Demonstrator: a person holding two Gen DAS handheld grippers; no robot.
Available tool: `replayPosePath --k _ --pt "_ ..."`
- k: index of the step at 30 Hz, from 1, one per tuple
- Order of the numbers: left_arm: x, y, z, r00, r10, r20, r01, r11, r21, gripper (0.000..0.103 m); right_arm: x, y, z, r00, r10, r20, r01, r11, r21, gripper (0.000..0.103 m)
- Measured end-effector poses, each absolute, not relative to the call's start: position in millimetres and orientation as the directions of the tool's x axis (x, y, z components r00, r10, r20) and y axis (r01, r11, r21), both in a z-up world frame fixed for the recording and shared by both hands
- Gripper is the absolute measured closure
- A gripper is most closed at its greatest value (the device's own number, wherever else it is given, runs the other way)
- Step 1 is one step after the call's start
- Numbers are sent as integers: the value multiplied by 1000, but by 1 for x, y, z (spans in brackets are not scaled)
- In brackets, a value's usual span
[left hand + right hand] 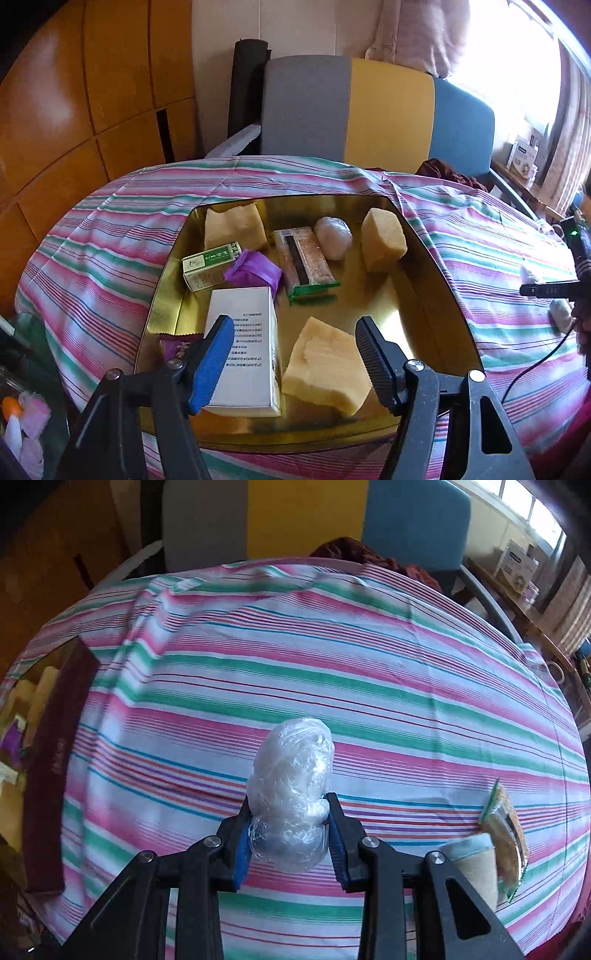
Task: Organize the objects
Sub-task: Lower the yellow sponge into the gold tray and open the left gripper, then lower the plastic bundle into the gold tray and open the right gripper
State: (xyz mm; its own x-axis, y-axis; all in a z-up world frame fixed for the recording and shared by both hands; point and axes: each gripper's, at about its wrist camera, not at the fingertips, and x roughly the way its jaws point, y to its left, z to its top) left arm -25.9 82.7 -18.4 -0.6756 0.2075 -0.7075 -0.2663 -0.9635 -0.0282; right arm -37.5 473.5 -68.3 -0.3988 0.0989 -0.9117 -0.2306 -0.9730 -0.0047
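- Sorting is well advanced: the gold tray [436, 280] on the striped cloth [110, 236] already holds most of the loose items.
- Contents observed in the tray: three yellow sponge blocks, at far left [234, 227], far right [382, 240] and near centre [325, 365]; a green-and-white carton [208, 264]; a purple packet [255, 271]; a wrapped biscuit bar [306, 258]; a plastic-wrapped ball [333, 236]; and a white box [245, 350] at near left.
- A purple snack wrapper [177, 345] lies at the tray's near left corner, partly hidden; whether it sits inside cannot be determined.
- Left gripper [295, 363]: jaws parted, nothing between the pads. It hangs above the near sponge block and white box without touching either.
- Right gripper [290, 836]: clamped on a clear plastic-wrapped bundle [291, 786], which appears lifted clear of the cloth, to the right of the tray.
- Outstanding, in my judgement: the held bundle has yet to reach the tray, whose dark rim [55, 775] shows at the left edge of the right wrist view.
- Also outstanding: a snack packet [506, 834] and a beige-and-blue sponge piece [476, 867] lie on the cloth at near right, touching each other and well apart from the tray.
- Assessment: roughly three items remain to be collected.
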Motion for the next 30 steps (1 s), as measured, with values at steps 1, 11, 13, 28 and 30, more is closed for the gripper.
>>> replayPosePath --k 1,11,13,28,30 --pt "-26 81 -18 -677 208 -706 -265 -964 -30 34 -39 459 -62 -417 75 -906 -200 -980 11 68" --pt "-28 55 -16 -689 200 -697 -222 -973 -59 34 -65 303 -18 -515 -197 -834 156 -978 135 68" --pt "-28 46 -16 -694 192 -694 -204 -977 -66 34 -72 277 -23 -501 -219 -838 196 -971 136 68" --pt "-34 -2 -17 -708 132 -694 -92 -991 -95 33 -110 203 -82 -324 -306 -895 319 -926 202 60" --pt "-33 -1 -17 -708 133 -694 -95 -991 -93 33 -106 203 -82 -333 -302 -893 321 -927 194 60"
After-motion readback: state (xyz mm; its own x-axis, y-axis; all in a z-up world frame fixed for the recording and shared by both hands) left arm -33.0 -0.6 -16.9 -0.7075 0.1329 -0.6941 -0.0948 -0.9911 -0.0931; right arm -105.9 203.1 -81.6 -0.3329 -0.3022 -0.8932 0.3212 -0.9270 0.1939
